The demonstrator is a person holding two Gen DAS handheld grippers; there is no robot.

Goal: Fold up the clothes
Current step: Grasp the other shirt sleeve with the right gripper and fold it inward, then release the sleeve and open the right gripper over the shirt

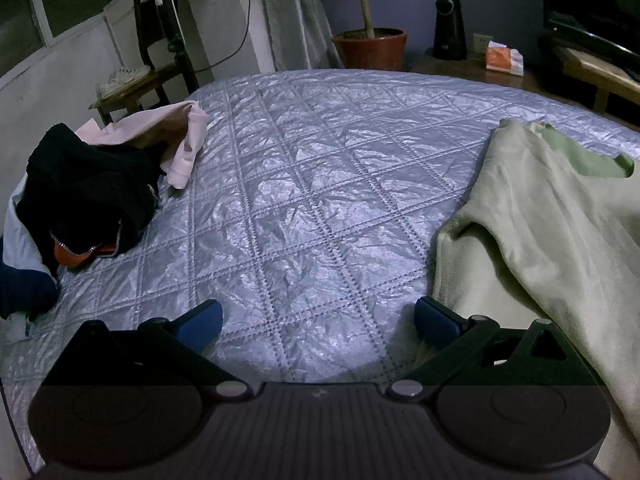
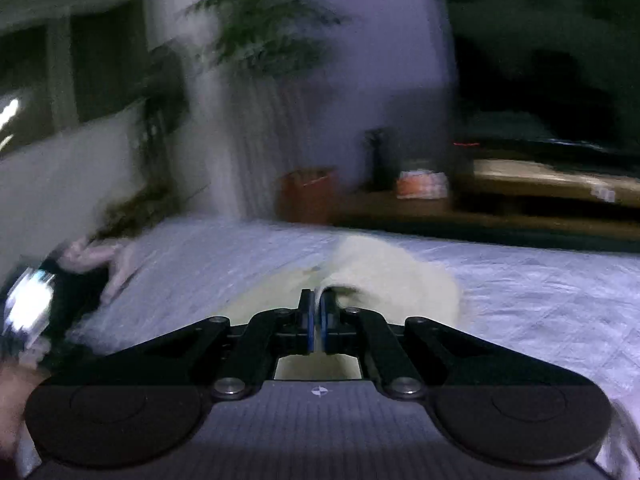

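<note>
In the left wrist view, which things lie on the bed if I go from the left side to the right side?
Black zip jacket → pink garment → bare quilted bedspread → pale green garment. The open left gripper hangs over the bare middle part.

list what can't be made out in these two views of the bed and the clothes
- Pale green garment: left wrist view, cut off by the right edge; type unclear.
- Clothes pile: left wrist view, heaped and partly cut off by the left edge; count unclear.
- Right gripper grip point: right wrist view, motion blur; which part it pinches is unclear.
</note>
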